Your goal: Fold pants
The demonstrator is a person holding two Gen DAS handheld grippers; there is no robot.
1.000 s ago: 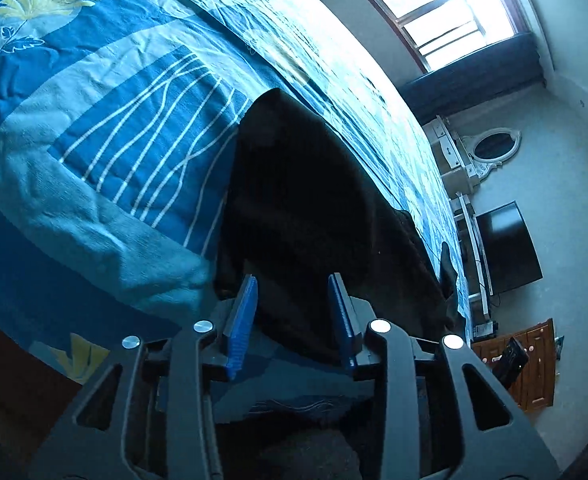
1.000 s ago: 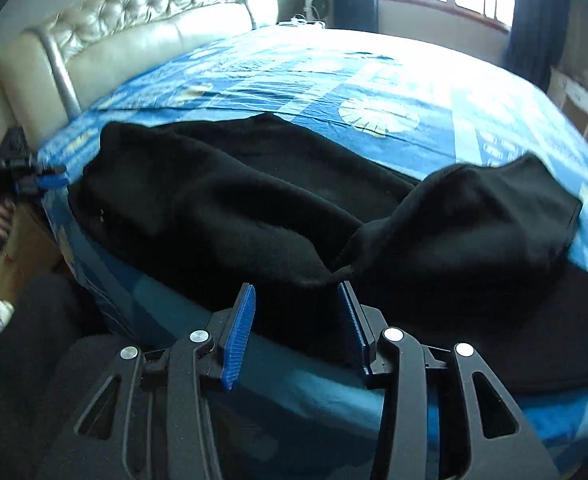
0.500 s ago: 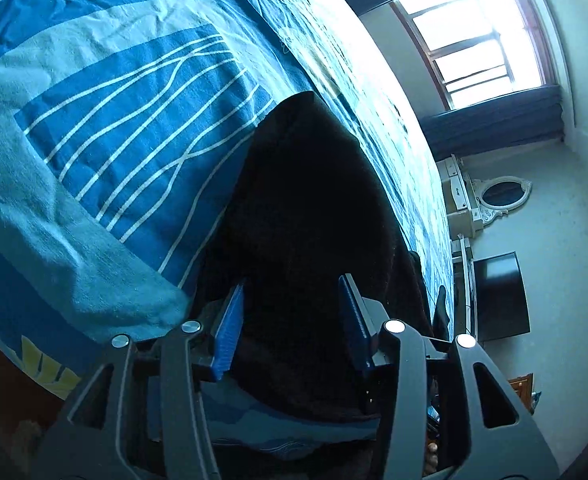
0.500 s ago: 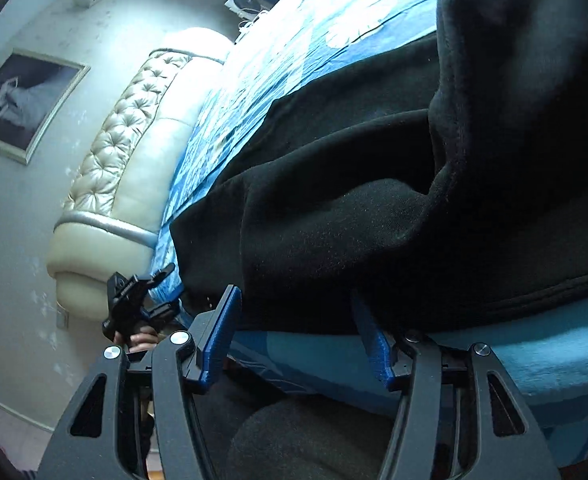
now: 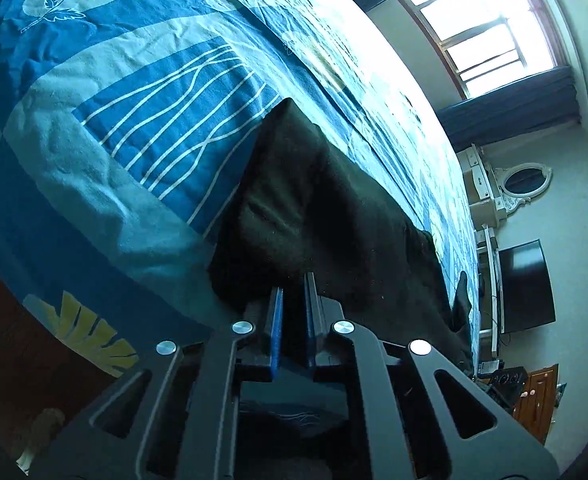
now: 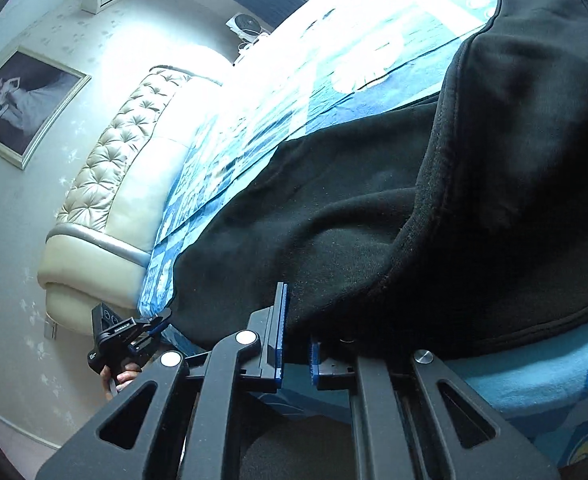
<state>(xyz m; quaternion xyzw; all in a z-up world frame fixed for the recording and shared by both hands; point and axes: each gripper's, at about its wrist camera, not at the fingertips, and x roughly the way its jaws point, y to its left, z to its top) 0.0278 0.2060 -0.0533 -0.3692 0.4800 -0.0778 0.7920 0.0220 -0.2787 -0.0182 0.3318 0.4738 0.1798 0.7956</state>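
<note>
Black pants [image 5: 326,216] lie along the near edge of a bed with a blue patterned cover [image 5: 133,92]. My left gripper [image 5: 293,285] is shut on the near edge of the pants at one end. In the right wrist view the pants [image 6: 354,208] spread across the cover [image 6: 334,80], with one leg folded back over the rest at the right. My right gripper [image 6: 298,312] is shut on the pants' near edge. The left gripper [image 6: 149,328] also shows there, at the pants' far end by the headboard.
A tufted cream headboard [image 6: 125,152] stands at the bed's end, with a framed picture [image 6: 17,100] on the wall. A window [image 5: 482,28], a white dresser with an oval mirror [image 5: 522,180] and a dark TV [image 5: 526,284] stand beyond the bed.
Both grippers have closed from open onto the near edge of the pants. The left gripper's view has tilted back a little.
</note>
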